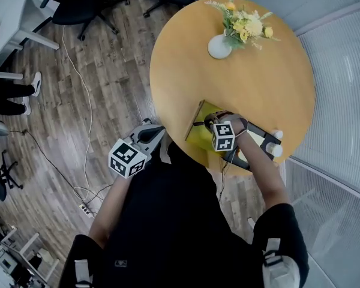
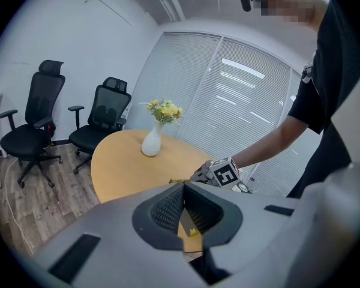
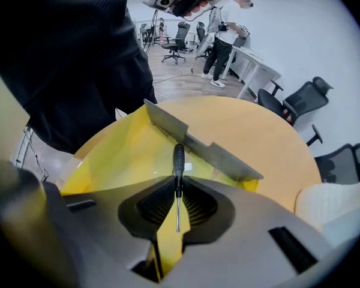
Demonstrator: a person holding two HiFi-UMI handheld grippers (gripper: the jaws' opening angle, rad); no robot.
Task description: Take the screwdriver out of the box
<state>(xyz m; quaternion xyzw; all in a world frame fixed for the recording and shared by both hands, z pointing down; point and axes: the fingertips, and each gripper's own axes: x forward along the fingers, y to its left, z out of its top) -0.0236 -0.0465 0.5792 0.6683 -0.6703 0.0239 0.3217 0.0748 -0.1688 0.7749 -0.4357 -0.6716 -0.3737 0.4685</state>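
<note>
An open yellow box (image 1: 198, 134) sits at the near edge of the round wooden table (image 1: 228, 83). My right gripper (image 1: 219, 123) points steeply down into it. In the right gripper view, a slim screwdriver (image 3: 178, 164) with a black handle and a thin metal shaft runs straight between the pads of the right gripper (image 3: 178, 188), which is shut on it above the box's yellow floor (image 3: 123, 155). The handle sticks out past the fingertips toward the grey lid flap (image 3: 201, 144). My left gripper (image 1: 151, 133) hangs off the table's near left edge, shut and holding nothing (image 2: 183, 188).
A white vase of yellow flowers (image 1: 219, 45) stands at the table's far side. Black office chairs (image 2: 33, 125) stand on the wood floor to the left. A cable (image 1: 84, 101) trails across the floor. Window blinds (image 1: 342, 101) line the right side.
</note>
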